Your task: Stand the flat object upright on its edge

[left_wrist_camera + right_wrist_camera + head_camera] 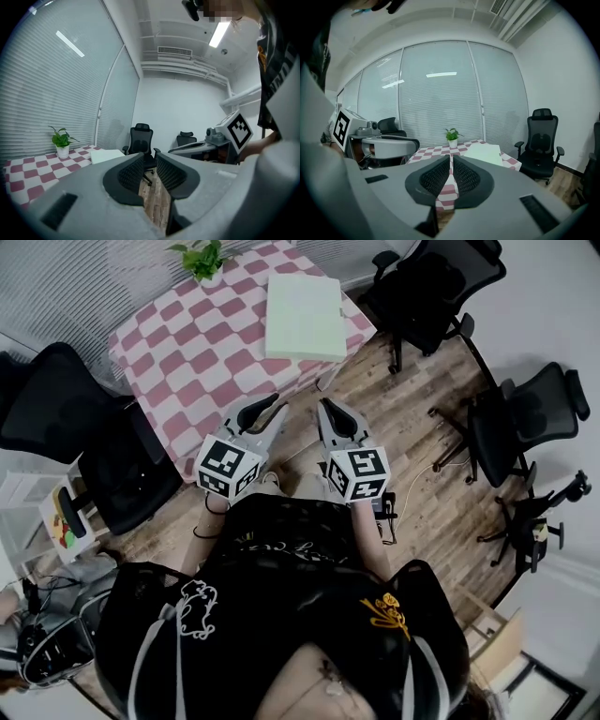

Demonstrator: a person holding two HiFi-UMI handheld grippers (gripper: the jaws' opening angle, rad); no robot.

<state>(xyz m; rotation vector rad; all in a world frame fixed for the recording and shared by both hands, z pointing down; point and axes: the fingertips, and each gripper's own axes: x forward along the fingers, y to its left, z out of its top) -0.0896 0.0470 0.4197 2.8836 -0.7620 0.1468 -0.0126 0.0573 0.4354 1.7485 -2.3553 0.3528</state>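
Person with two handheld grippers, standing short of the table. The pale green flat rectangular slab (305, 315) lies flat on the pink-and-white checked tablecloth (197, 352), near the cloth's right edge and well apart from both tools. The left gripper (269, 412) and the right gripper (330, 418) are each clenched on nothing.

Likely hazards: a push from closed jaws could slide the slab over the near edge, and once it is stood on its thin edge, a soft cloth could let it topple.

Only the head view shows the slab's whole outline. The right gripper view alone shows its low profile beside the small potted plant (452, 136).
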